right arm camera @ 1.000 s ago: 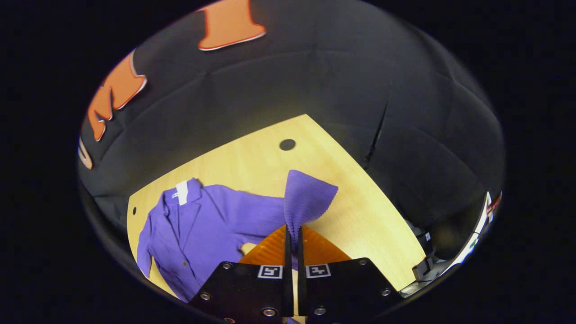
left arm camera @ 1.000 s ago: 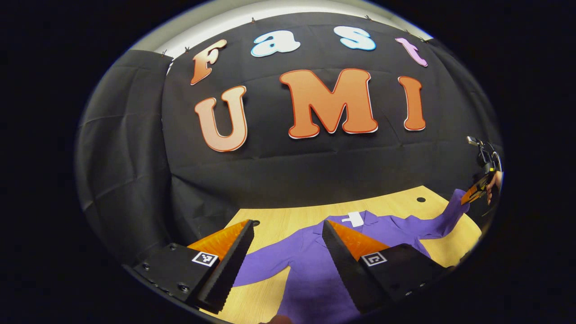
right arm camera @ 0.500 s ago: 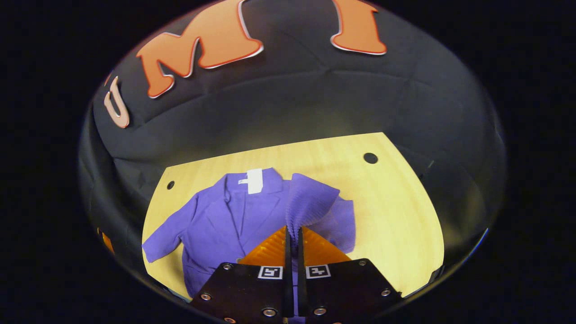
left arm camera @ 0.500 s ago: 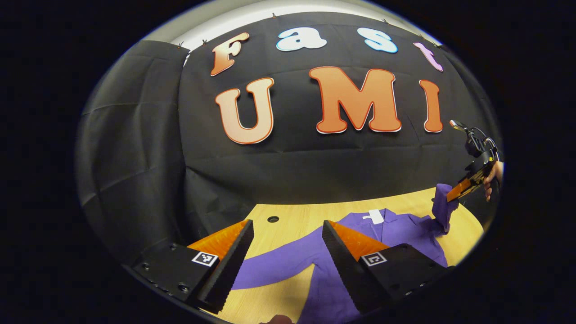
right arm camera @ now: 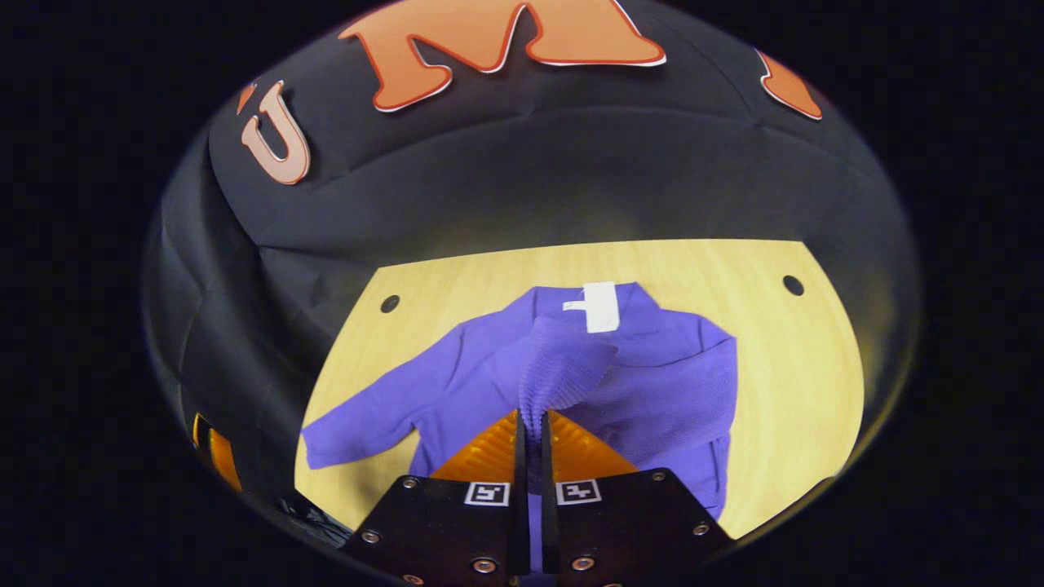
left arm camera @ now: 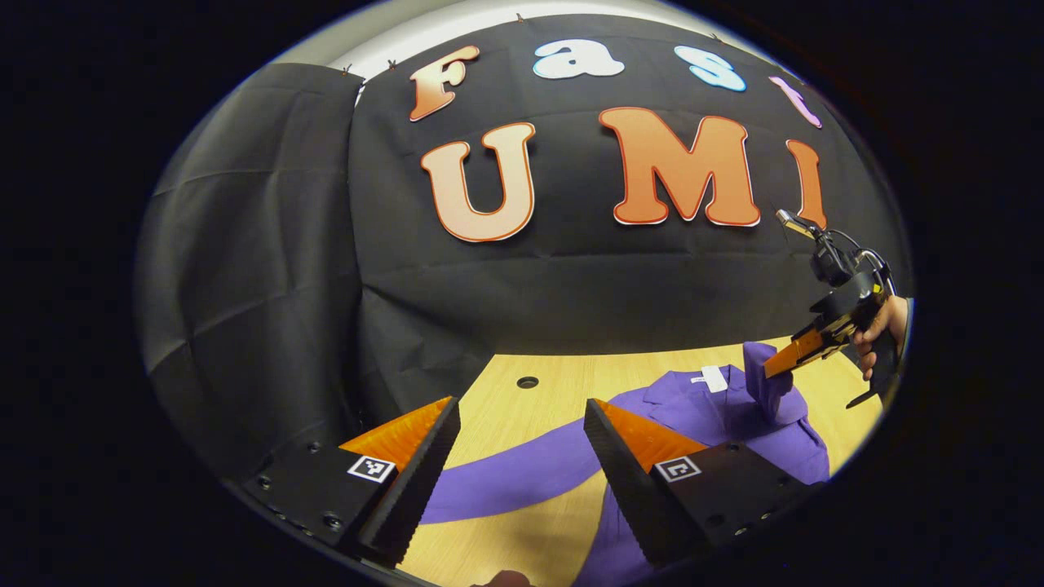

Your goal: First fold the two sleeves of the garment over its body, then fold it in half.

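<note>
at the left, the left gripper [left arm camera: 522,456] hovers low over the wooden table [left arm camera: 555,383] with its jaws spread wide and nothing between them, just above the left sleeve [right arm camera: 359,428], which lies stretched out flat to the side of the purple garment [right arm camera: 481,359]. further right, the garment's body lies spread on the table, collar and white tag [right arm camera: 601,306] toward the cloth wall. the right gripper [right arm camera: 530,424] is clamped on the cuff of the right sleeve [right arm camera: 652,399]; over the last second it has carried that cuff from out beyond the table's edge inward, and the cuff now hangs above the chest, near the tag. the sleeve is doubled over the body but its end is lifted, not laid down. judging by this, one sleeve fold is nearly made, the other sleeve remains out, and the halving fold is yet to come.
</note>
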{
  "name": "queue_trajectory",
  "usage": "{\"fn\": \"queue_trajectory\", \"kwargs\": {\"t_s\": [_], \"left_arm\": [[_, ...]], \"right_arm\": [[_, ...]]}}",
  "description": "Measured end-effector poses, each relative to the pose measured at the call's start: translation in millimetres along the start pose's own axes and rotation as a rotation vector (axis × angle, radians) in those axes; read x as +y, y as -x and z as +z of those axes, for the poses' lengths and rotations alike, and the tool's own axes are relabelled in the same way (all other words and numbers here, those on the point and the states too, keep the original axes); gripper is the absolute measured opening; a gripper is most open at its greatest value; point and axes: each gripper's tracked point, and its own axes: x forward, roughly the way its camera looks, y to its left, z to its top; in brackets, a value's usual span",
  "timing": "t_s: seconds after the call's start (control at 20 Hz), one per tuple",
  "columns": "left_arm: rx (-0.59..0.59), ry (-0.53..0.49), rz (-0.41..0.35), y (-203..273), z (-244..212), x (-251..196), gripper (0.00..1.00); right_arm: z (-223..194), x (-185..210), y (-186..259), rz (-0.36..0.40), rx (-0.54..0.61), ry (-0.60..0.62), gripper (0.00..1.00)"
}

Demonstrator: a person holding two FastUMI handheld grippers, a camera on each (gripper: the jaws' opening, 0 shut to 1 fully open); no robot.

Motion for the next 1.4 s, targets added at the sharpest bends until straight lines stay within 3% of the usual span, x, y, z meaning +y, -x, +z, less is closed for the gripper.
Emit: {"fn": "queue_trajectory", "kwargs": {"t_s": [0.1,0.2,0.25,0.45,0.55,0.65,0.9,1.0,1.05,1.15,1.4], "left_arm": [[0.001,-0.013,0.005,-7,0,7,1.0],[0.003,-0.022,0.011,-14,0,13,1.0],[0.003,-0.028,0.017,-18,0,15,1.0],[0.036,-0.036,0.037,-45,-6,37,0.99],[0.105,0.01,0.046,-60,-23,52,0.99],[0.211,0.113,0.082,-81,-48,87,0.99],[0.406,0.213,0.167,-104,-101,154,1.0],[0.572,0.283,0.149,-101,-145,168,1.0],[0.62,0.309,0.138,-104,-163,171,1.0],[0.772,0.371,0.111,-105,-200,162,0.99],[1.039,0.493,0.047,-108,-264,153,0.94]], "right_arm": [[9,17,7,0.054,-0.04,-0.022,0.11],[28,29,25,0.109,-0.12,-0.03,0.27],[35,25,33,0.114,-0.152,-0.027,0.5],[54,-7,72,0.044,-0.291,0.062,0.87],[62,-22,91,-0.002,-0.348,0.098,0.93],[69,-39,117,-0.06,-0.416,0.134,0.95],[80,-60,174,-0.144,-0.542,0.14,0.95],[80,-67,196,-0.184,-0.59,0.138,0.95],[77,-69,202,-0.202,-0.592,0.141,1.0],[67,-74,208,-0.228,-0.591,0.141,0.95],[40,-83,218,-0.299,-0.568,0.12,0.95]]}}
